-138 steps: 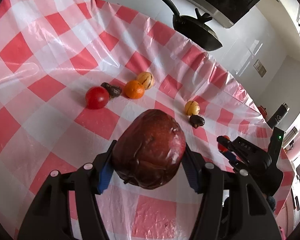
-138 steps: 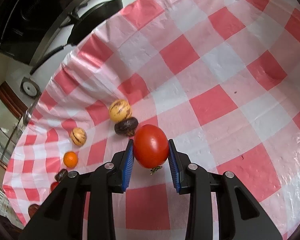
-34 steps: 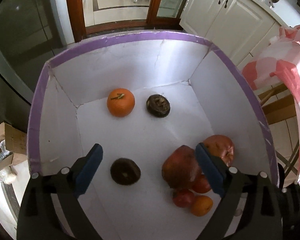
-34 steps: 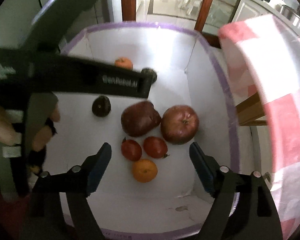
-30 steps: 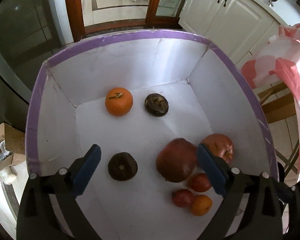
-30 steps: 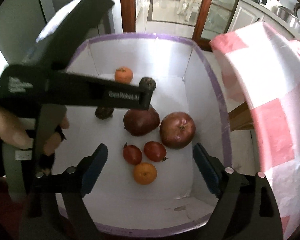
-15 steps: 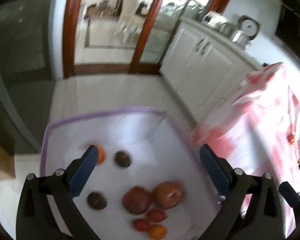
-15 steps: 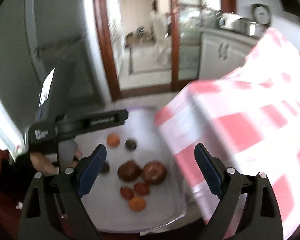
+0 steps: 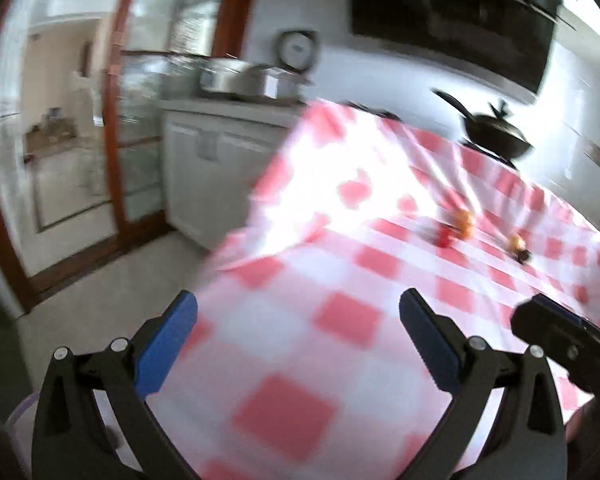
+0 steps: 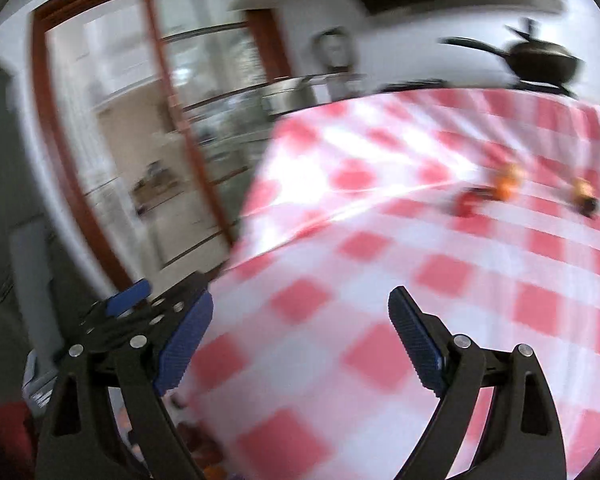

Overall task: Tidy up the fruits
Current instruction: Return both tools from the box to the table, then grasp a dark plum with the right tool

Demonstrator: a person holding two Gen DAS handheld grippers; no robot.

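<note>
Several small fruits [image 9: 466, 224], blurred, lie on the tablecloth [image 9: 340, 320], with a pan [image 9: 494, 136] behind them.

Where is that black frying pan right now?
The black frying pan sits on the white counter just beyond the far edge of the checked tablecloth. It appears upper right in both wrist views, well behind the small fruits left on the cloth.

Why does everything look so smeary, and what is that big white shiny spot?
Left wrist view: motion blur smears the tablecloth and fruits; the white spot is glare on the cloth. Right wrist view: same blur, a thinner glare streak, edges bent by the fisheye lens; the nearby jaws stay sharpest.
</note>
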